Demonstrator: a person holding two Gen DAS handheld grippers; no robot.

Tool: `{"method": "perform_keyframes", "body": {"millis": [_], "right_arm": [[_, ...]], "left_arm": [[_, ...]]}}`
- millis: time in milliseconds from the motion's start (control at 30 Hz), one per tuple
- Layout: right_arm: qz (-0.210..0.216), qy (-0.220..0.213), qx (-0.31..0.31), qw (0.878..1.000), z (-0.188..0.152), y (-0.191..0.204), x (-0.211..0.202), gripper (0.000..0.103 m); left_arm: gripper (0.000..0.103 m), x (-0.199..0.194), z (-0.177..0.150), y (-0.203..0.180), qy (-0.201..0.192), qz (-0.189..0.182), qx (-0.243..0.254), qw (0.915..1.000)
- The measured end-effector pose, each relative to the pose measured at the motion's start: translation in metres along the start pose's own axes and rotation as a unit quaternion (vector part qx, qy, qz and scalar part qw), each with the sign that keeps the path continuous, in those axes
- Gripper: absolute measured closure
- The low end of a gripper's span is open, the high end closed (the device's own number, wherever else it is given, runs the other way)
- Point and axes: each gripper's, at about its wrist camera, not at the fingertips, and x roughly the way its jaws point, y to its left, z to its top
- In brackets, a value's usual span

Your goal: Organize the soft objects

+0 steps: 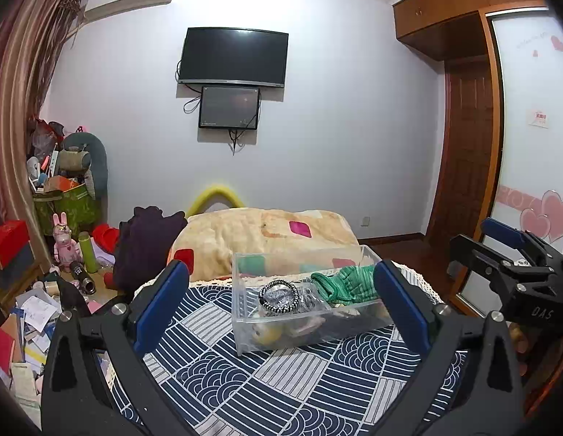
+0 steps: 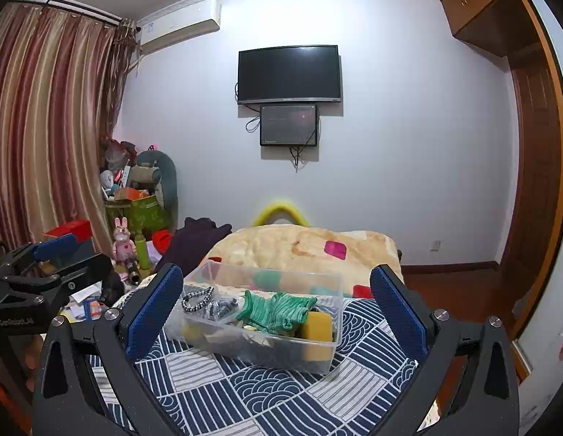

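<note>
While the left gripper hangs over the patterned cloth, its jaws stand wide with nothing between them, and just ahead sits the clear bin holding a green cloth at its right end and a beaded band to the left; the other gripper shows at the right edge. From the right wrist view, the right gripper is likewise spread wide and empty, facing the same bin, where the green cloth lies beside a yellow sponge and the band. I'd judge the soft things are already gathered in, so this looks like a late step or a pause; the next move calls for choosing one piece and reaching down squarely over the rim
</note>
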Motion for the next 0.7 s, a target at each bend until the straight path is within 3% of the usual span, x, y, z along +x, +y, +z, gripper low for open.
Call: {"method": "perform_keyframes", "body": {"millis": [700], "right_arm": [[0.004, 0.005, 0.004, 1.000, -0.0032, 0.0002, -0.0038, 0.000]], "left_arm": [[0.000, 0.0019, -0.0071, -0.0023, 0.005, 0.001, 0.008, 1.0000]]}}
